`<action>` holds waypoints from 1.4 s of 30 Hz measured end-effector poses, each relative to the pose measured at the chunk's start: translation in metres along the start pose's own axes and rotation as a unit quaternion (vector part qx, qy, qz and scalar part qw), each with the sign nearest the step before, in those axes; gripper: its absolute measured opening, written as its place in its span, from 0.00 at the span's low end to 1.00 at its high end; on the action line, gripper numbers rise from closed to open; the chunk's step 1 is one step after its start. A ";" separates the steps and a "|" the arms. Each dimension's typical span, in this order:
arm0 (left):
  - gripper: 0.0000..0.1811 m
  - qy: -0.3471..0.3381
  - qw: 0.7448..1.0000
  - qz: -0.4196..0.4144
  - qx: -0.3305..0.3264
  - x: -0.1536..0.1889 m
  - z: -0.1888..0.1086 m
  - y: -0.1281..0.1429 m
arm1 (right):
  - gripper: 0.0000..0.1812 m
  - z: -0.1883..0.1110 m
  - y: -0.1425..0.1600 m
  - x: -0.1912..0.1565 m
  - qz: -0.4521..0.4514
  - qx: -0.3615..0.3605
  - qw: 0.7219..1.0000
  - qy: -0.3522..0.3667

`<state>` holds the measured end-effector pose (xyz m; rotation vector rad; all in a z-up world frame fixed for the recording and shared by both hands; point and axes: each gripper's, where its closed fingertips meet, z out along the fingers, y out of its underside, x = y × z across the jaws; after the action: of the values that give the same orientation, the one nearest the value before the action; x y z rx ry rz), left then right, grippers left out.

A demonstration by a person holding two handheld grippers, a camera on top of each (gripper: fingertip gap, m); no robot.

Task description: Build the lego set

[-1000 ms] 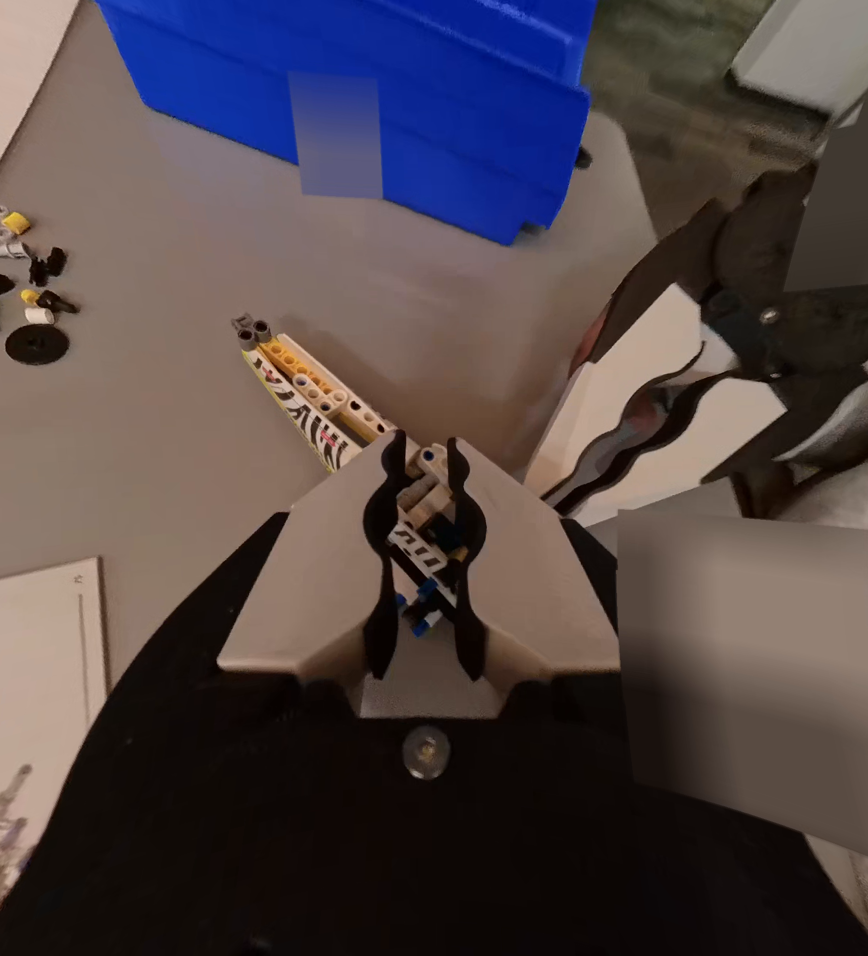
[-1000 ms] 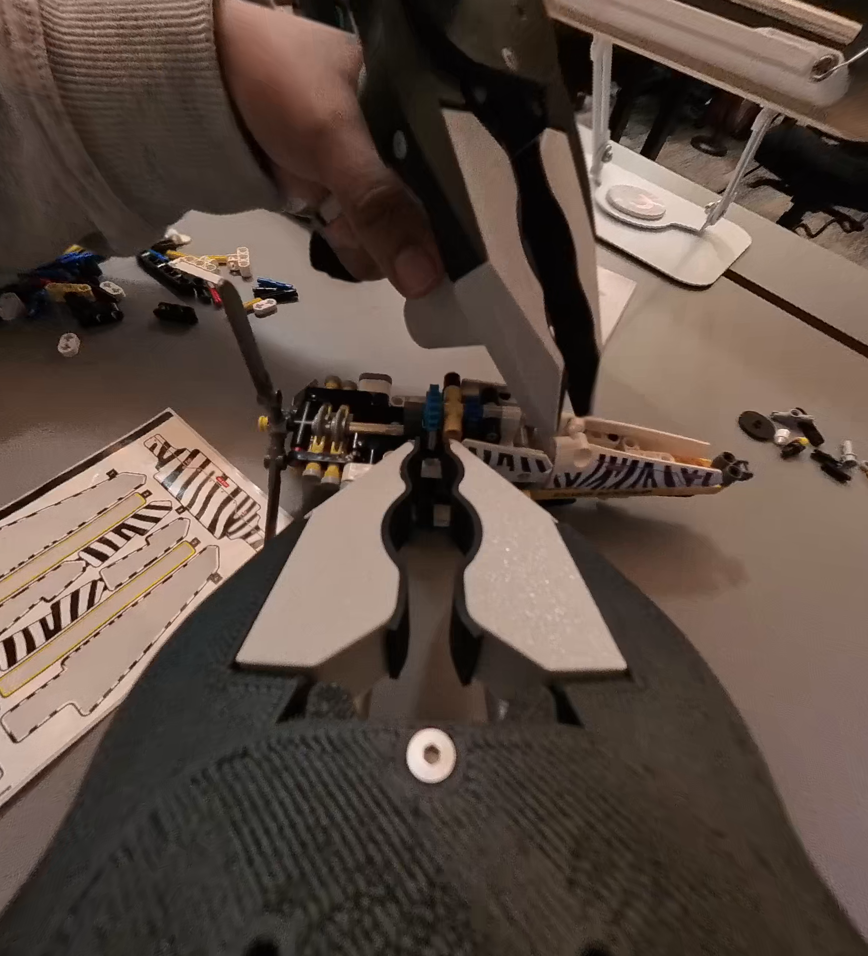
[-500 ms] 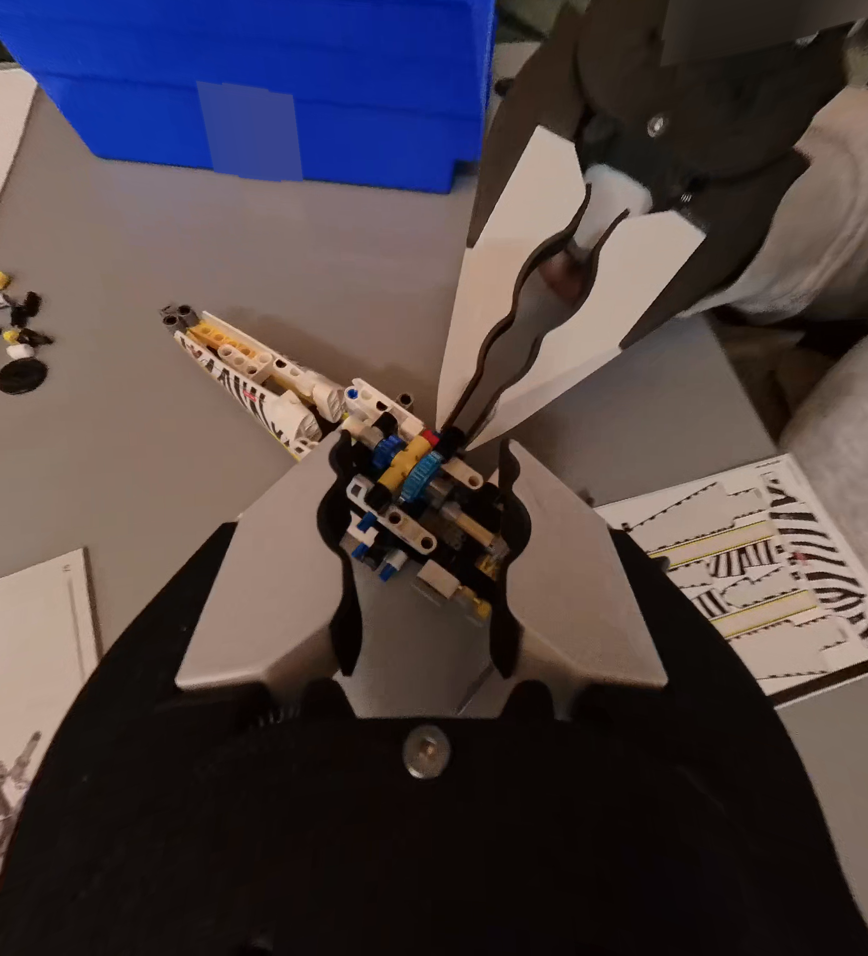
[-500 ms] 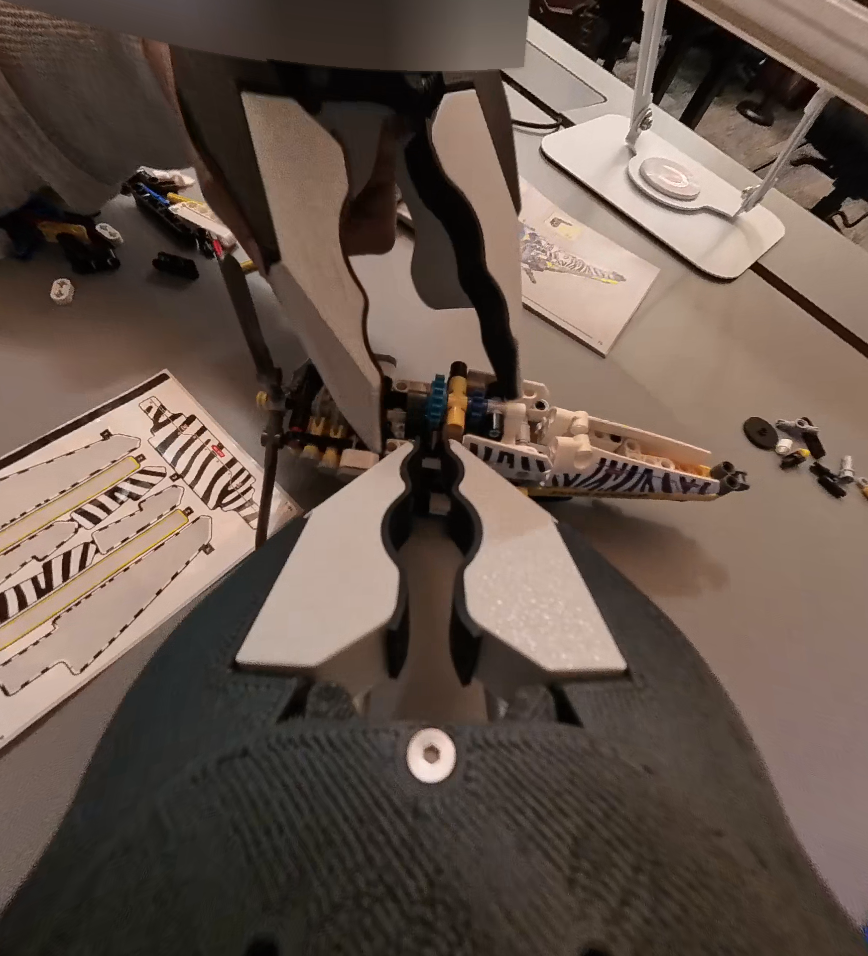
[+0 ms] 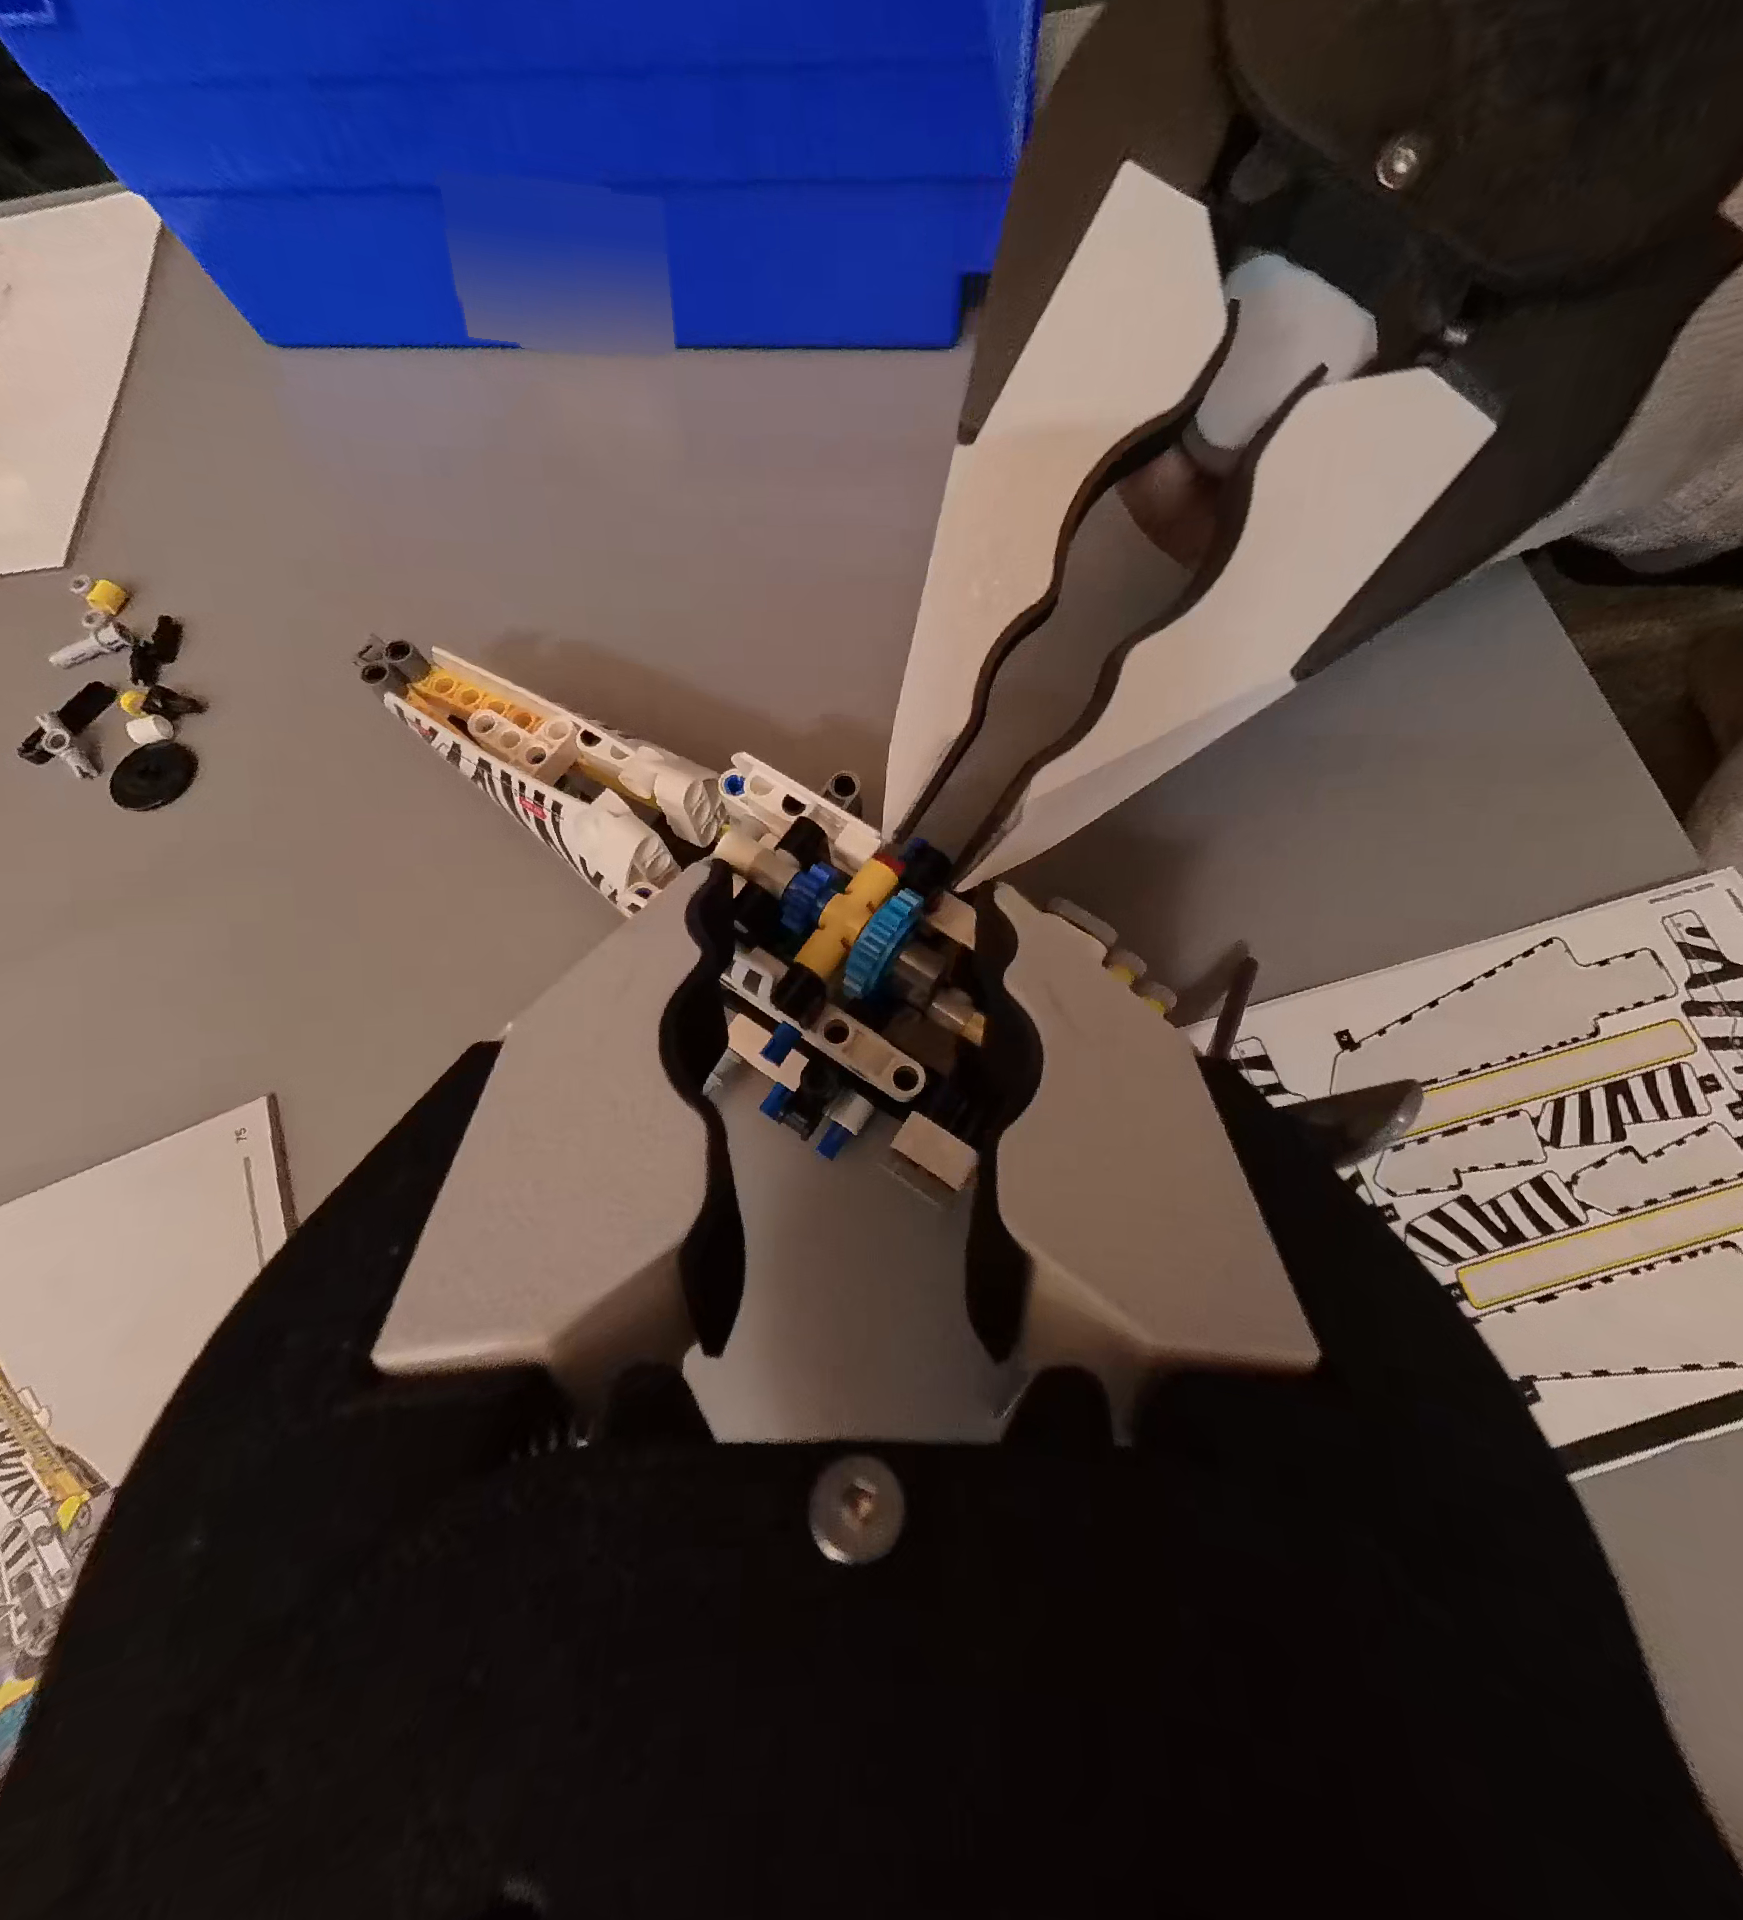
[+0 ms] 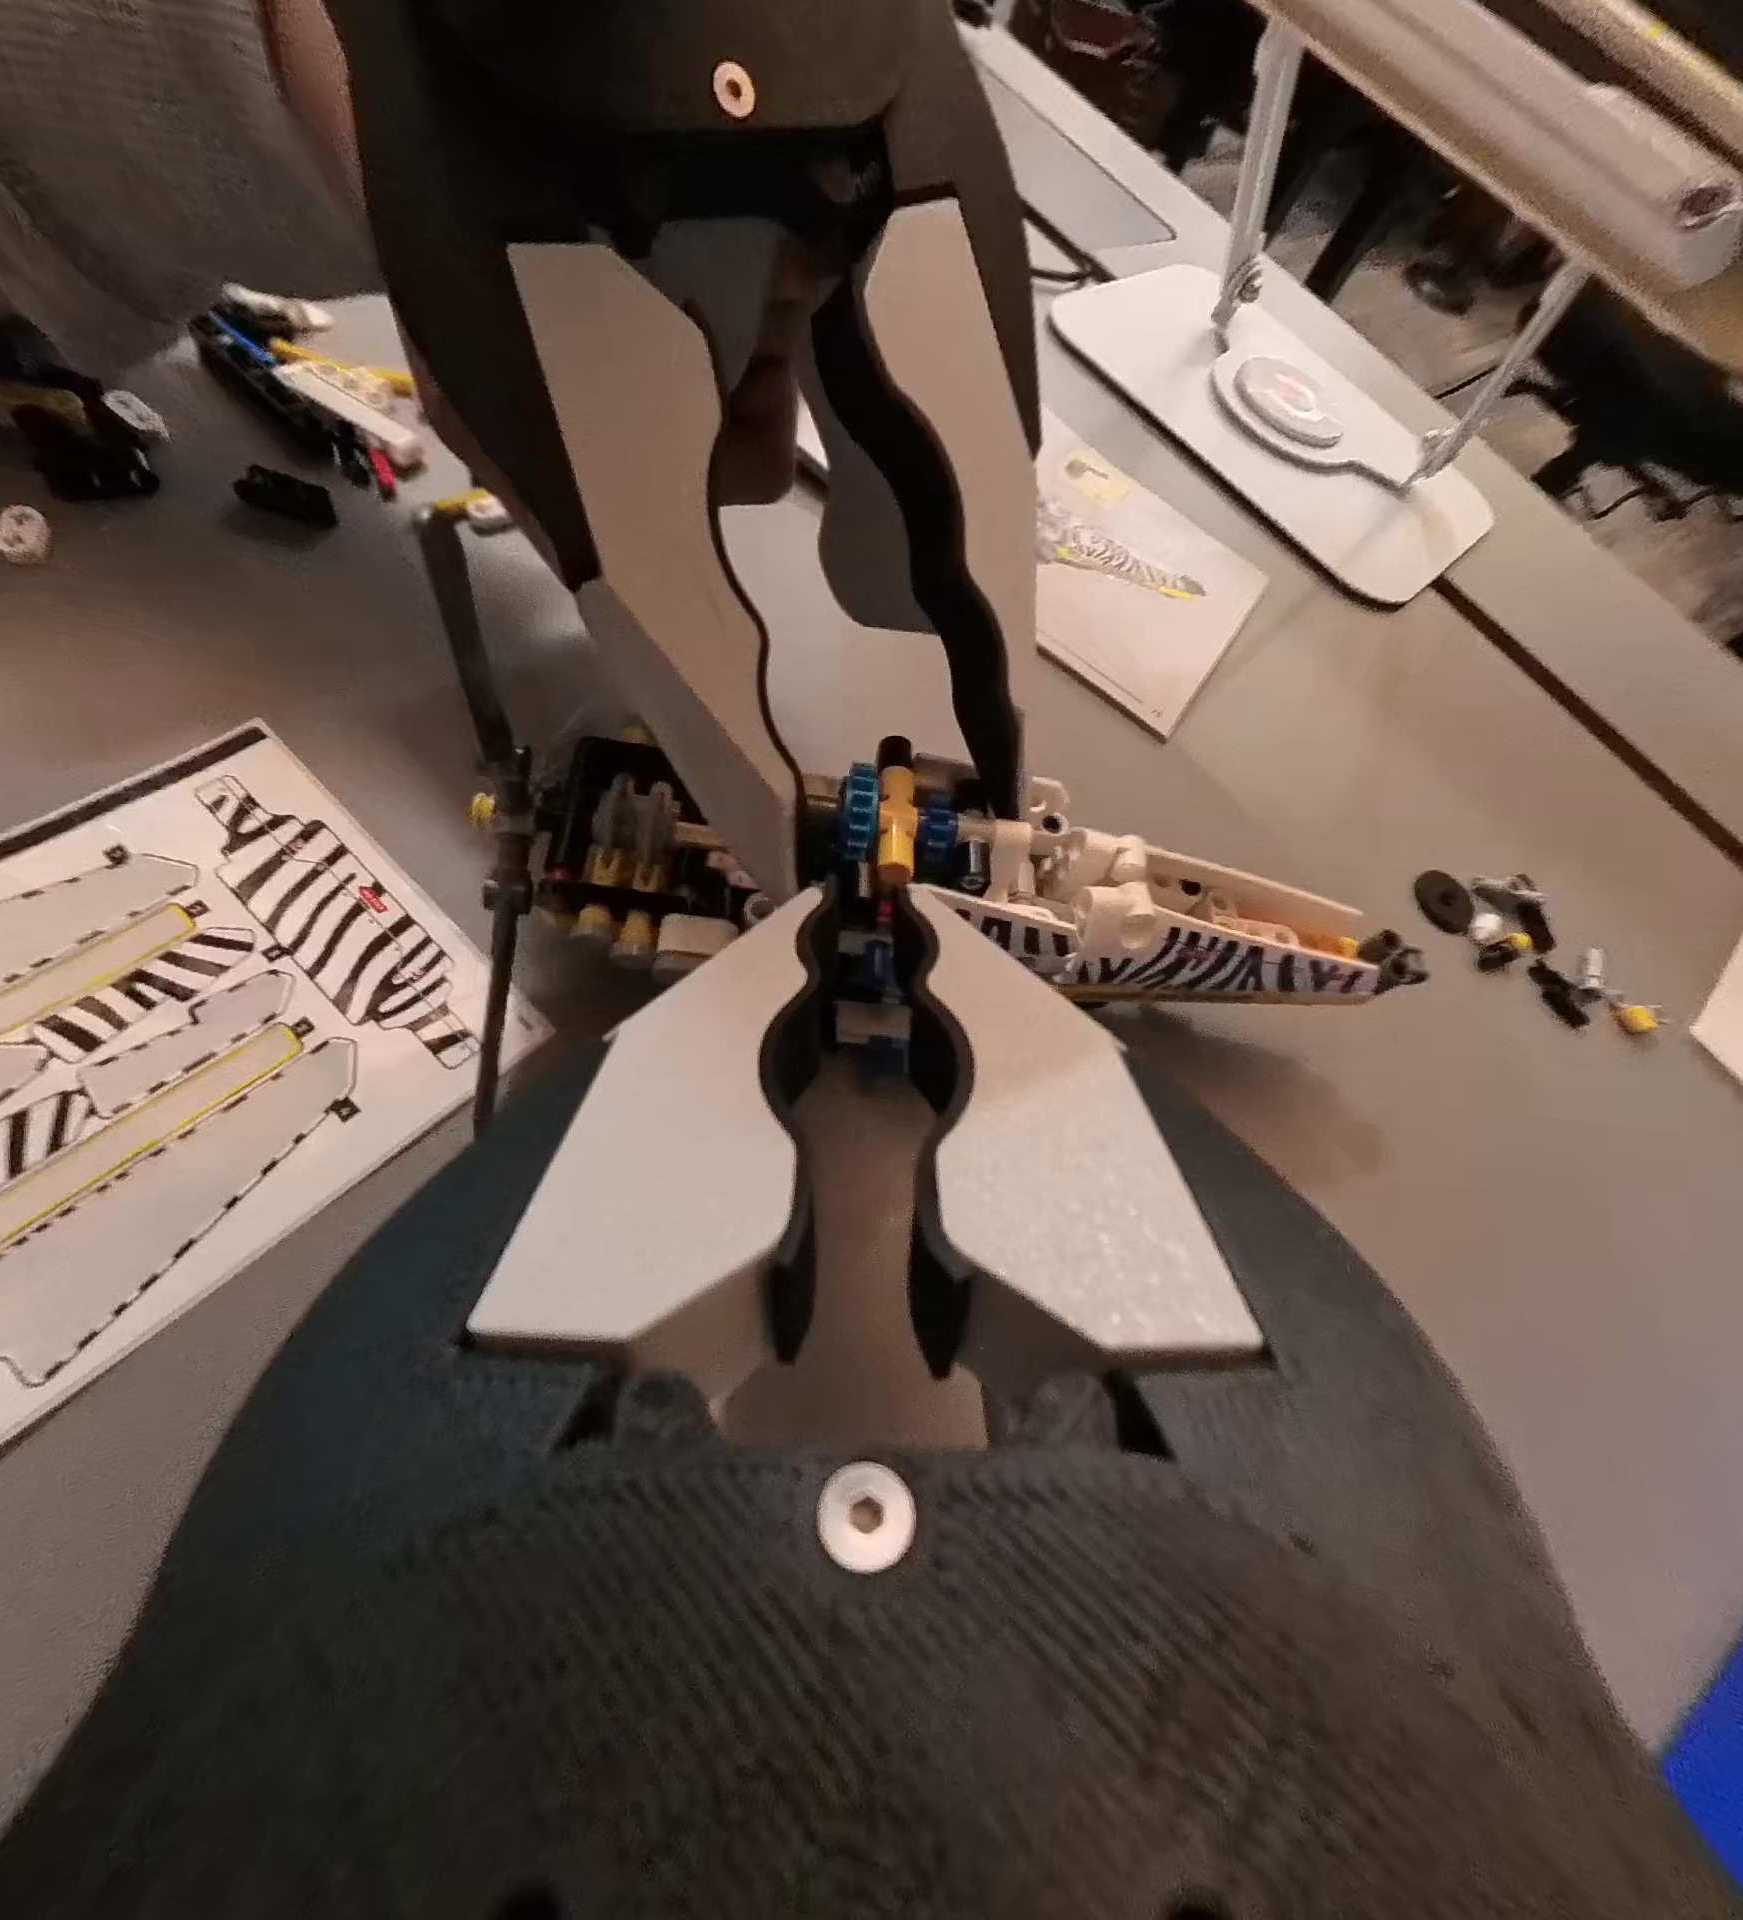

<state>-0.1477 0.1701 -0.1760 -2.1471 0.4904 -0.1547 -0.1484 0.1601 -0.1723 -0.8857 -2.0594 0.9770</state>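
The lego model (image 5: 576, 790) lies on the grey table, with a zebra-striped white tail and a middle section of blue gears and a yellow connector. It also shows in the right wrist view (image 6: 1158, 935). My left gripper (image 5: 846, 904) is open, its fingers straddling the gear section from above; in the right wrist view (image 6: 888, 831) it comes down from the top. My right gripper (image 6: 869, 899) is shut on the model's side just below the gears. In the left wrist view it (image 5: 929, 852) reaches in from the upper right, tips at the gears.
A blue bin (image 5: 534, 156) stands at the back. A zebra sticker sheet (image 6: 171, 987) lies beside the model. An instruction booklet (image 5: 67, 1351) and small loose parts (image 5: 119, 707) lie left. More parts (image 6: 275, 395) and a lamp base (image 6: 1314, 416) sit beyond. The tips of both grippers are at nearly the same place.
My left gripper let go of the model's tail end, opened wide and moved along to the gear section. My right gripper kept its hold on the model.
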 end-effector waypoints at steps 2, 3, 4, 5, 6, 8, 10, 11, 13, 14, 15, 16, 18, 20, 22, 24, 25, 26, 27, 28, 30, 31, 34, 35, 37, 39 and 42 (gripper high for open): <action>0.24 0.000 1.000 0.000 0.000 0.000 0.000 0.000 | 0.07 -0.001 0.000 0.004 -0.025 0.002 0.999 0.033; 0.24 0.000 1.000 0.001 0.000 0.000 0.000 0.000 | 0.12 -0.001 0.000 0.008 -0.035 0.003 0.998 0.053; 0.24 0.000 1.000 0.001 0.000 0.000 0.000 0.000 | 0.14 -0.002 -0.001 0.010 -0.043 0.005 0.997 0.066; 0.24 0.000 1.000 0.000 0.001 0.000 0.000 0.000 | 0.17 -0.003 -0.001 0.012 -0.046 0.008 0.996 0.076; 0.24 0.000 1.000 0.000 0.000 0.000 0.000 0.000 | 0.19 -0.003 -0.001 0.015 -0.044 0.011 0.996 0.083; 0.24 0.000 1.000 0.000 0.000 0.000 0.000 0.000 | 0.26 -0.004 -0.001 0.021 -0.025 0.019 0.996 0.089; 0.24 -0.001 1.000 0.001 0.000 0.000 0.000 0.000 | 0.34 -0.004 0.002 0.028 0.009 0.024 0.996 0.089; 0.24 -0.001 1.000 0.001 0.000 -0.001 0.000 0.000 | 0.37 -0.004 0.003 0.031 0.028 0.027 0.996 0.082; 0.24 -0.001 1.000 0.001 0.001 0.000 0.000 0.000 | 0.39 -0.001 0.006 0.031 0.063 0.033 0.996 0.057; 0.24 0.000 1.000 0.000 0.002 0.000 0.000 0.000 | 0.38 0.000 0.007 0.030 0.077 0.037 0.996 0.040; 0.24 0.001 1.000 0.000 0.002 0.000 0.000 0.000 | 0.37 0.001 0.008 0.029 0.088 0.040 0.995 0.025; 0.24 0.001 1.000 -0.001 0.003 0.000 0.000 0.000 | 0.36 0.002 0.008 0.027 0.096 0.042 0.994 0.009; 0.24 0.003 1.000 -0.002 0.004 0.000 0.000 0.000 | 0.32 0.003 0.007 0.024 0.105 0.047 0.993 -0.015; 0.24 0.004 1.000 -0.003 0.006 0.000 0.000 0.000 | 0.30 0.004 0.007 0.022 0.108 0.050 0.992 -0.028; 0.24 0.005 1.000 -0.003 0.006 0.000 0.000 0.000 | 0.30 0.004 0.007 0.021 0.109 0.054 0.992 -0.035; 0.24 0.005 1.000 -0.002 0.007 0.000 0.000 0.000 | 0.30 0.004 0.007 0.021 0.113 0.056 0.991 -0.042; 0.24 0.005 1.000 -0.002 0.007 0.000 0.000 0.000 | 0.30 0.005 0.007 0.020 0.116 0.058 0.990 -0.049; 0.24 0.005 1.000 -0.002 0.006 0.000 0.000 0.000 | 0.29 0.005 0.007 0.019 0.120 0.059 0.989 -0.055; 0.24 0.005 1.000 -0.002 0.006 0.000 0.000 0.000 | 0.29 0.005 0.007 0.019 0.124 0.060 0.989 -0.059; 0.24 0.005 1.000 -0.002 0.006 0.000 0.000 0.000 | 0.29 0.005 0.007 0.019 0.127 0.061 0.988 -0.062; 0.24 0.005 1.000 -0.002 0.007 0.000 0.000 0.000 | 0.29 0.005 0.008 0.019 0.129 0.061 0.988 -0.065; 0.24 0.005 1.000 -0.002 0.007 0.000 0.000 0.000 | 0.29 0.005 0.007 0.019 0.128 0.061 0.988 -0.064; 0.24 0.004 1.000 -0.003 0.007 0.000 0.000 0.000 | 0.29 0.005 0.008 0.019 0.128 0.061 0.988 -0.063; 0.24 0.003 1.000 -0.003 0.007 0.000 0.000 0.000 | 0.28 0.005 0.008 0.019 0.127 0.061 0.988 -0.063; 0.24 0.003 1.000 -0.003 0.007 0.000 0.000 0.000 | 0.28 0.004 0.008 0.019 0.125 0.061 0.988 -0.063; 0.24 0.002 1.000 -0.003 0.007 0.000 0.000 0.000 | 0.28 0.004 0.008 0.019 0.122 0.060 0.989 -0.062; 0.24 0.002 1.000 -0.003 0.007 0.000 0.000 0.000 | 0.28 0.004 0.008 0.019 0.121 0.058 0.989 -0.062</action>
<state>-0.1478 0.1705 -0.1760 -2.1348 0.4824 -0.1649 -0.1594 0.1772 -0.1753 -1.0542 -2.0038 1.2975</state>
